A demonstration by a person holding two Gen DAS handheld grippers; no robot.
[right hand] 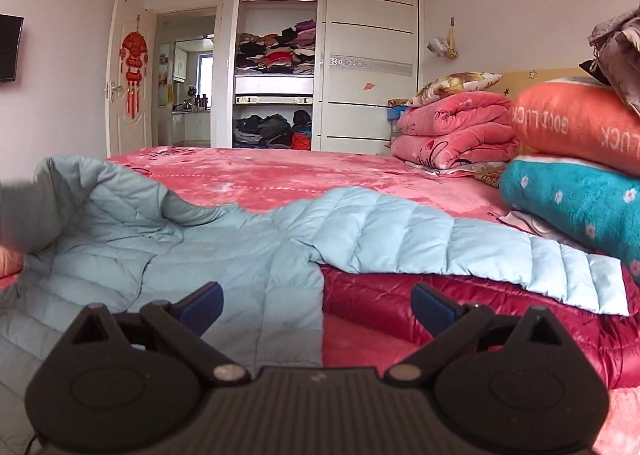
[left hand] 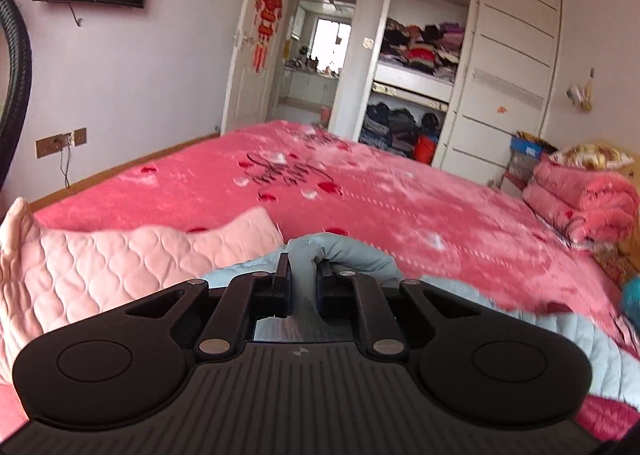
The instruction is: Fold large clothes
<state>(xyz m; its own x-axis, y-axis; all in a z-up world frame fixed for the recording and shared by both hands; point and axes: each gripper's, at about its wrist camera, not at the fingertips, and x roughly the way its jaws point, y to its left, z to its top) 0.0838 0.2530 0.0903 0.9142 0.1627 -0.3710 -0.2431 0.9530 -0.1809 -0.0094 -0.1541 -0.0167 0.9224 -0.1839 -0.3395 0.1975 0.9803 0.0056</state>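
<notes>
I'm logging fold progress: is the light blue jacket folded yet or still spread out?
Mostly spread. The jacket lies open on the bed, one sleeve stretched sideways over a red jacket; the left gripper pinches one bunched edge.

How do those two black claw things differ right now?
The left gripper is shut, pinching a fold of the blue jacket; the right gripper is wide open and holds nothing. The left's pads look black, the right's fingertips blue. The left lifts cloth; the right hovers over the jacket's edge. Both share the same black body.

Soft even daylight, strong fisheye edge curvature, slight blur near corners.
</notes>
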